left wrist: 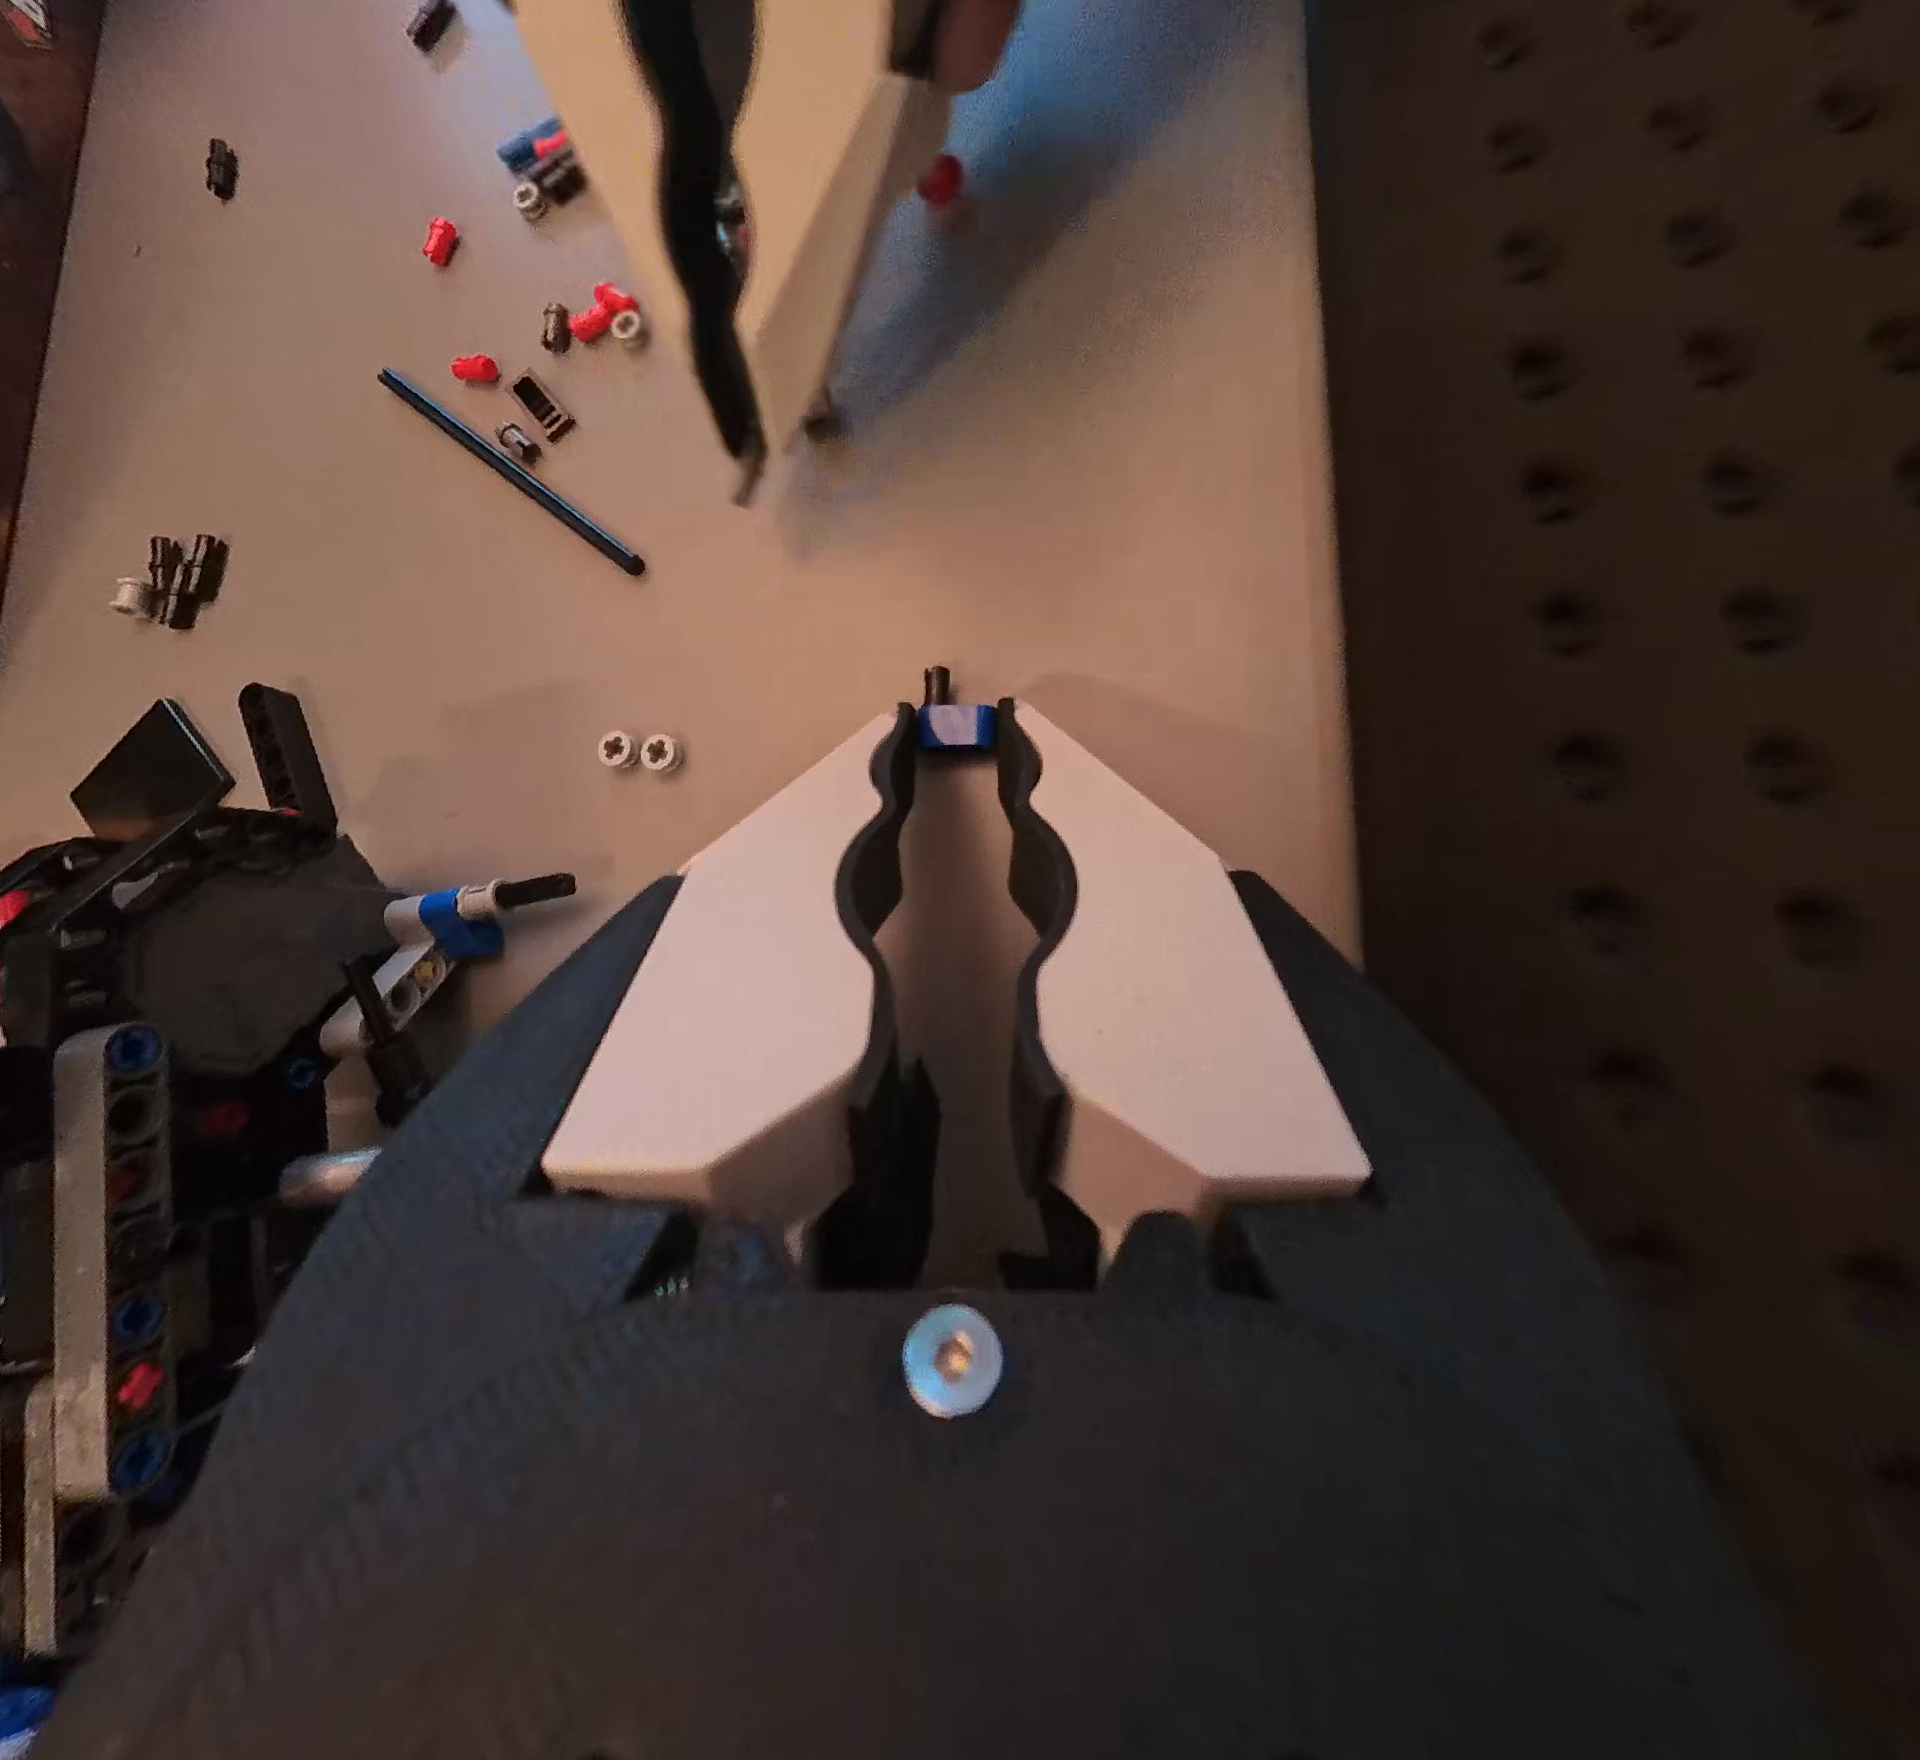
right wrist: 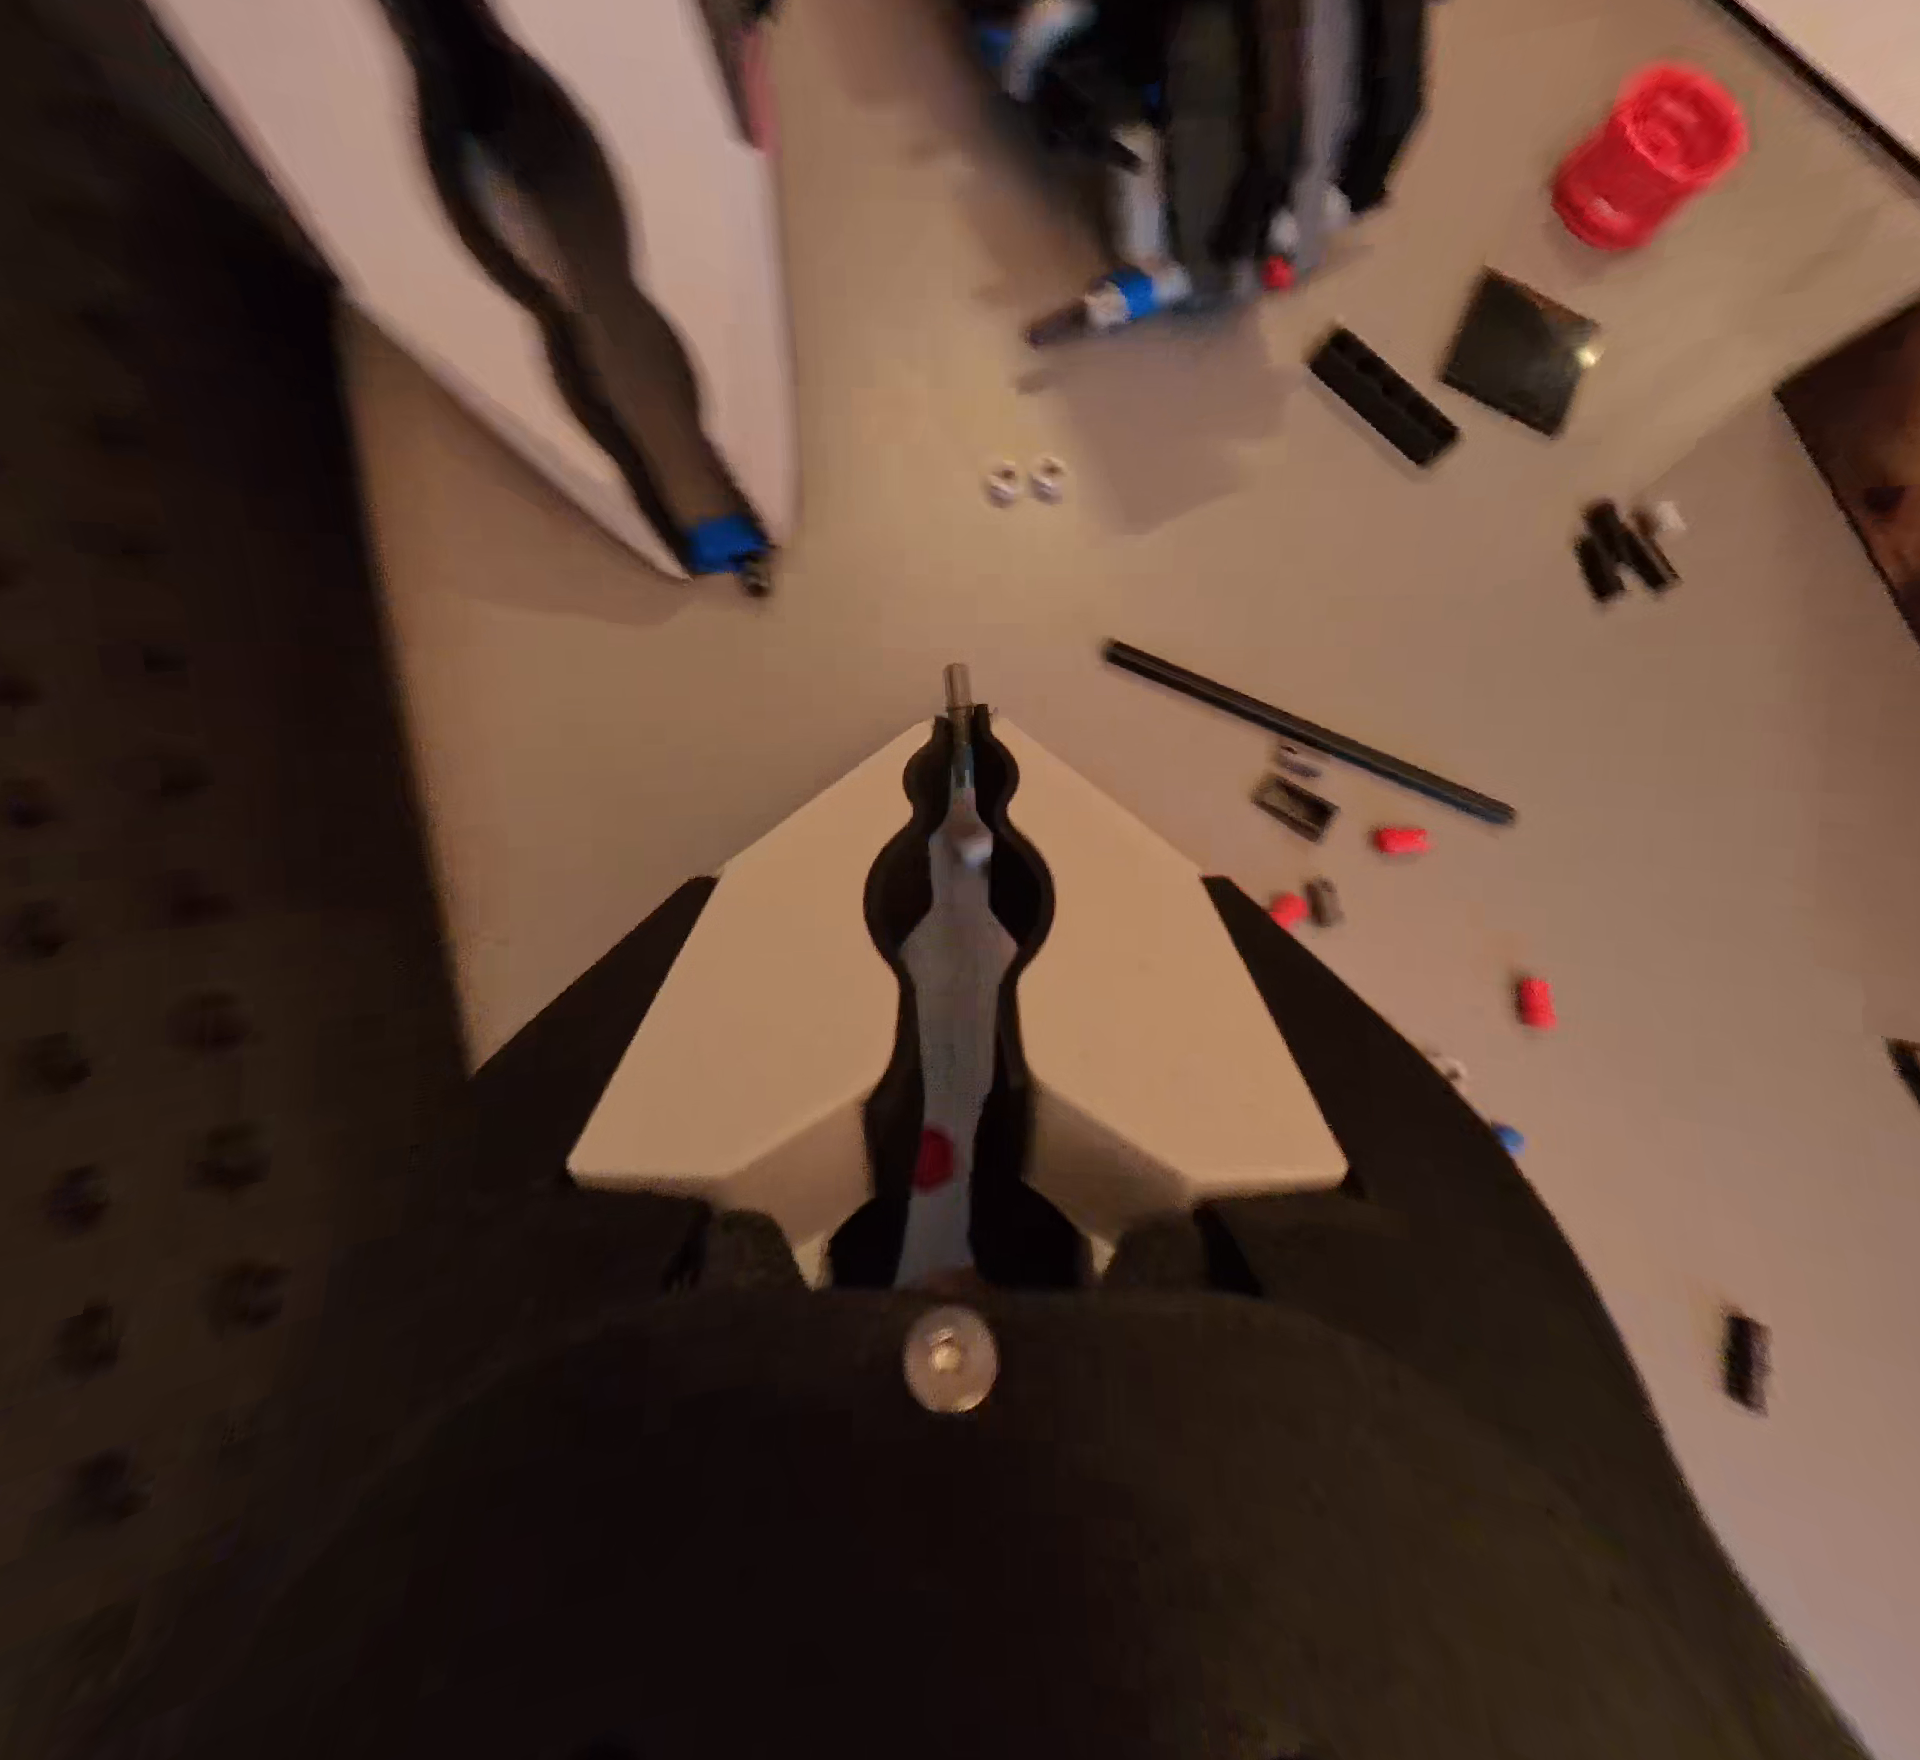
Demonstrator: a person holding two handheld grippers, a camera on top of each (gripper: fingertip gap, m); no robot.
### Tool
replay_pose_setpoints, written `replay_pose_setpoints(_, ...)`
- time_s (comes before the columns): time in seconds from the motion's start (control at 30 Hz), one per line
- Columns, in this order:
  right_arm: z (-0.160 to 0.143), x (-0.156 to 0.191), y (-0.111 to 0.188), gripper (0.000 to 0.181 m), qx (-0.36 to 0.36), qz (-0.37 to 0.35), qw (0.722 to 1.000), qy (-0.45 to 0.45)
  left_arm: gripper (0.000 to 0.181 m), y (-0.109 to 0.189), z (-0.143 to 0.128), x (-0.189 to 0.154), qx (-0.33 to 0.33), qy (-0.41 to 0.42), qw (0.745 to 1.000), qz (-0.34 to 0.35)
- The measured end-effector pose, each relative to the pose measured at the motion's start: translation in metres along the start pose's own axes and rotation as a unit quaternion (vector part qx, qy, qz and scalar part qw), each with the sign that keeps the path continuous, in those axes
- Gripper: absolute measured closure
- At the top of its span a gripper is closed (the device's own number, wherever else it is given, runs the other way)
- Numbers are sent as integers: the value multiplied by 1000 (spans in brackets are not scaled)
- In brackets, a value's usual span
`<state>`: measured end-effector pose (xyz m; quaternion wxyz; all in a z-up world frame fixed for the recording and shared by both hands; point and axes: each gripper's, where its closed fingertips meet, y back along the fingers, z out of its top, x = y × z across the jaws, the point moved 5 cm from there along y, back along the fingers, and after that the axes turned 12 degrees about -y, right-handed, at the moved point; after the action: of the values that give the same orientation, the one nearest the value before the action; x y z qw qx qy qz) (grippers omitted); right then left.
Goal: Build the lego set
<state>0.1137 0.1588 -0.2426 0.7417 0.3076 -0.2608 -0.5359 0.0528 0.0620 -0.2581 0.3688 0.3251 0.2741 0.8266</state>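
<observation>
Now you grip a small part in each claw, both above the table [left wrist: 790,630].
Your left claw [left wrist: 954,723] is pinched narrow on a blue piece [left wrist: 956,731] with a black pin [left wrist: 938,680] poking past its tips. Your right claw [right wrist: 964,728] is nearly closed on a thin grey pin [right wrist: 957,687]. Left of your left claw sits the half-built model [left wrist: 187,962]; two white bushes [left wrist: 640,751] lie between them, and a black axle [left wrist: 509,470] lies ahead-left.
</observation>
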Motion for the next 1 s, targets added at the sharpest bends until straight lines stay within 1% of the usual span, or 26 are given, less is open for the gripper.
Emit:
replay_pose_setpoints(0.1, 0, 30, -2, 180, -7, 21, 1000, 23, 167, 0, 0, 0, -2, 1, 1000, 0)
replay_pose_setpoints(0.2, -1, 44, -9, 180, -8, 27, 999, 28, 167, 0, 0, 0, -4, 3, 1000, 0)
replay_pose_setpoints(0.4, -2, 50, -21, 180, -7, 26, 999, 36, 167, -1, 0, 0, -6, 0, 1000, 1)
replay_pose_setpoints(0.63, 0, 50, -23, 180, -17, 12, 999, 46, 167, -1, 0, 0, -9, 1, 1000, 1)
replay_pose_setpoints(0.8, -1, 53, -23, 180, -22, -11, 995, 93, 167, -1, 0, 0, -11, 5, 1000, -3)
replay_pose_setpoints(1.0, -2, 58, -24, 180, -27, -63, 978, 196, 167, -1, -1, 1, -16, 15, 1000, -16)
